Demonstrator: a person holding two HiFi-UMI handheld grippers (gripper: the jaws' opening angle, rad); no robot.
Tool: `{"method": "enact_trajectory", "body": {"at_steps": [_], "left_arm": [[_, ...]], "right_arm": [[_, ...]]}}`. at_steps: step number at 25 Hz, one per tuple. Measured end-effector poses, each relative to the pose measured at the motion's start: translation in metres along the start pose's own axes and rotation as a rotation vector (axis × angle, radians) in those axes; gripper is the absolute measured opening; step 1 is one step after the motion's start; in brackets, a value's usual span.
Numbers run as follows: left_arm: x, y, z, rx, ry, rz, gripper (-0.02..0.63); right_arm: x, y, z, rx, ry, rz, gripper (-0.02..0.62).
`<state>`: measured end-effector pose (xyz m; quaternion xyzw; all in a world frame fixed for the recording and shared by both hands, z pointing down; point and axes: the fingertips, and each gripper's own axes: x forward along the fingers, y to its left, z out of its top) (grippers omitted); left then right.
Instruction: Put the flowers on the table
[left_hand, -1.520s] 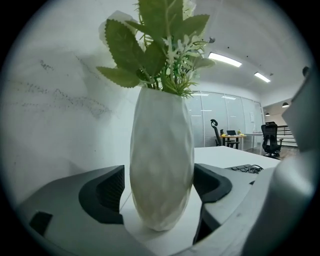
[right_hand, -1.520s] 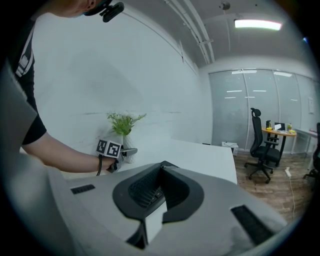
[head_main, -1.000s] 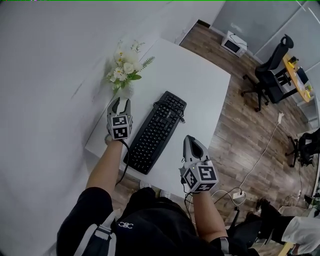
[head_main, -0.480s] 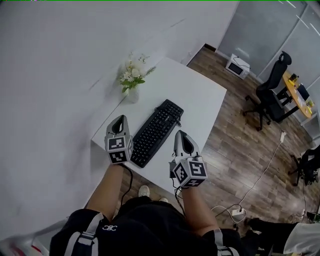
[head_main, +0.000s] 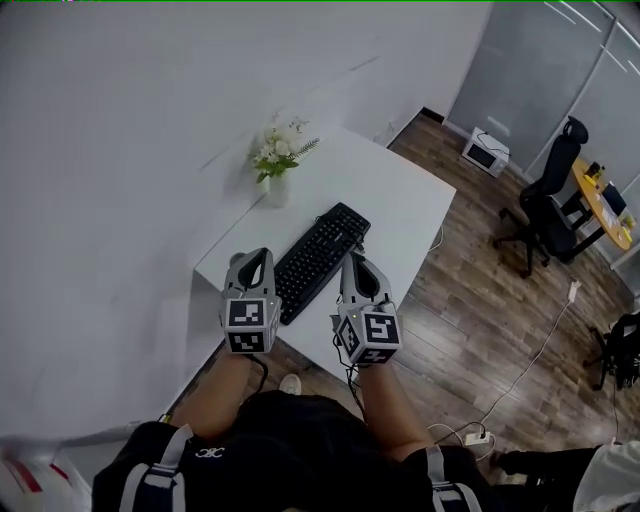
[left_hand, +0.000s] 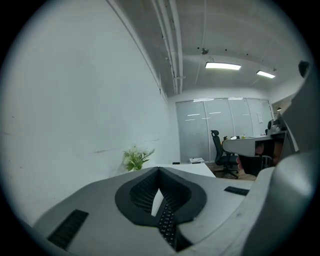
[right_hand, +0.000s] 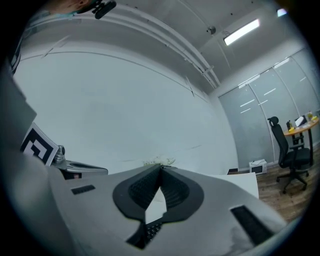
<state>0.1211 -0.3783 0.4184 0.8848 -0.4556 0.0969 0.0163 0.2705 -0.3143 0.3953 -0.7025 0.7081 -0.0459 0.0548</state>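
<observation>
White table (head_main: 410, 200) carrying the flowers (head_main: 280, 150): probably light, top-heavy, with soft stems, so best gripped at the vase (head_main: 277, 190); left gripper (head_main: 258, 258) and right gripper (head_main: 352, 262) both clenched, empty.

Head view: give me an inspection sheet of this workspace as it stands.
Surface: white table, set against the wall.
Job's things: flowers upright in a white vase at the table's far left corner.
Clutter: black keyboard mid-table.
Grippers: left gripper and right gripper both shut, empty, at the near edge.
Cables: keyboard cable bunched at its far end; white cable on the floor.
Surroundings: wood floor, office chair, white box.
</observation>
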Motion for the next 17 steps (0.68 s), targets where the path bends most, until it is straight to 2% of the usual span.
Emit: {"method": "enact_trajectory", "body": {"at_steps": [8,13,17], "left_arm": [[-0.016,-0.014,0.004,-0.012,0.0,-0.02,0.002],[-0.022,-0.014,0.013,-0.034,-0.055,-0.005,0.002],[-0.018,-0.014,0.013,-0.037,-0.051,-0.002,0.002]], "right_arm": [[-0.012,0.005,0.007,-0.006,-0.005,0.011,0.003],[-0.015,0.006,0.006,-0.013,0.001,0.019,0.004],[-0.013,0.003,0.005,-0.012,0.006,0.019,0.005]]}}
